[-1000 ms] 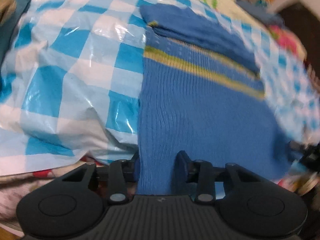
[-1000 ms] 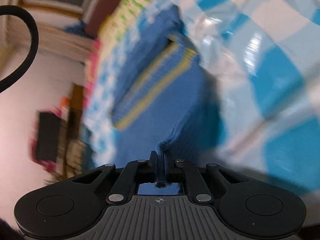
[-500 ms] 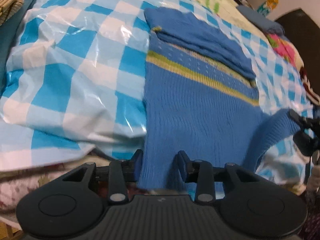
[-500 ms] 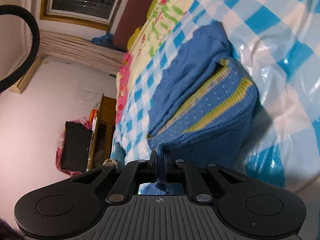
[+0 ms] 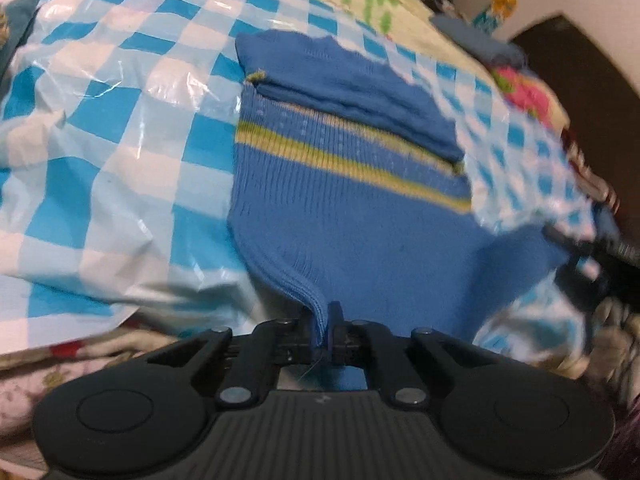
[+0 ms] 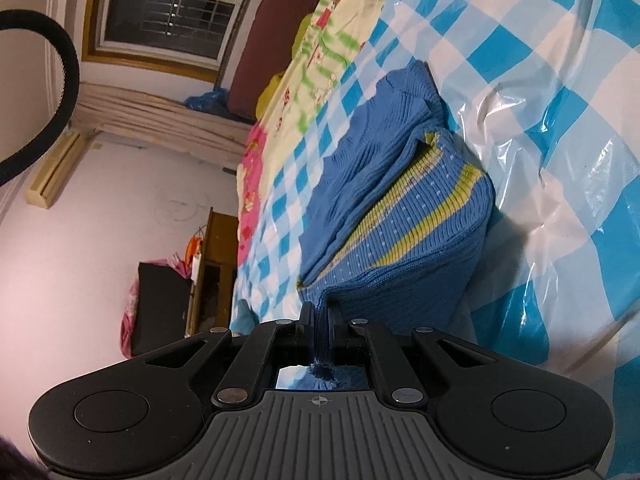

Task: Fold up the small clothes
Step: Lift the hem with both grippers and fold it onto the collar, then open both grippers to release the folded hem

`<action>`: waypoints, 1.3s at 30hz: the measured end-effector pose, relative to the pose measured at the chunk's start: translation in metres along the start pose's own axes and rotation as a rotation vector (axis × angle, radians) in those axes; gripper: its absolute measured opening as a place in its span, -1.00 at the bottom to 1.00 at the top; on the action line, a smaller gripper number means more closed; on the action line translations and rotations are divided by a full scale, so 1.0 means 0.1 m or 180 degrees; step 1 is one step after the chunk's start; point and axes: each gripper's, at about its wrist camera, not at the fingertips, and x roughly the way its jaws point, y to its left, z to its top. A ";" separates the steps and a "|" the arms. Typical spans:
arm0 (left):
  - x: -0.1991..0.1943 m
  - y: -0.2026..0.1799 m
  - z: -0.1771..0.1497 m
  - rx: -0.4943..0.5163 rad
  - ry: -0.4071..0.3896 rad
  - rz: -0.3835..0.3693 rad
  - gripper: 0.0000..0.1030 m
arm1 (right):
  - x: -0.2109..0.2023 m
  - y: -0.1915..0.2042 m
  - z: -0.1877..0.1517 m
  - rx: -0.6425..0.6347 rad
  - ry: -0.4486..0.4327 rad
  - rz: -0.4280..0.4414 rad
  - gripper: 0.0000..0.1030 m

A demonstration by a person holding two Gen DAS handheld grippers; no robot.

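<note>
On the left of the left wrist view lies the blue-and-white checked plastic sheet [image 5: 120, 152], crinkled and glossy, spread over a bed. On it, toward the middle, rests the blue knit sweater [image 5: 360, 216], with a yellow-green stripe [image 5: 352, 160] running across it and a flap of plain blue fabric — a sleeve or the upper part, I cannot tell which — already folded over its far end. The left gripper [image 5: 325, 334] has its jaws pinched narrow on the ribbed hem at the sweater's near left corner, which rises off the sheet into the fingers. Further right, at the blurred edge of that view, the other near corner is drawn up toward a dark shape that is probably the second tool.

In the right wrist view, the right gripper [image 6: 320, 334] is likewise closed tight on a bunched bit of the hem, blue threads showing between its jaws. Beyond it the sweater [image 6: 400, 240] sits as a thick, stacked bundle on the checked sheet [image 6: 540, 140], with a floral bedspread [image 6: 320, 52] further back.

By my reading the fold is partly done: the far end is turned in, both near corners are held. What seems left is carrying the hem over the striped part, laying it flat and letting go.
</note>
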 end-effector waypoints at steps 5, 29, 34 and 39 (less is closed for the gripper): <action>-0.01 0.04 0.44 -0.0242 -0.0390 -0.0492 -0.80 | 0.03 0.11 0.21 0.0001 -0.0232 0.0151 -0.86; 1.01 0.68 2.12 -0.0821 -0.1205 -0.0025 -0.50 | 1.18 0.02 1.64 -0.0674 -0.0898 -0.0774 -0.81; 0.98 0.49 1.98 -0.0518 -0.1044 -0.0066 -0.03 | 1.28 -0.08 1.54 -0.0756 -0.0679 -0.0982 -0.69; 1.07 0.37 1.93 -0.0249 -0.0905 0.0089 0.05 | 1.36 -0.19 1.51 -0.0789 -0.0646 -0.1235 -0.64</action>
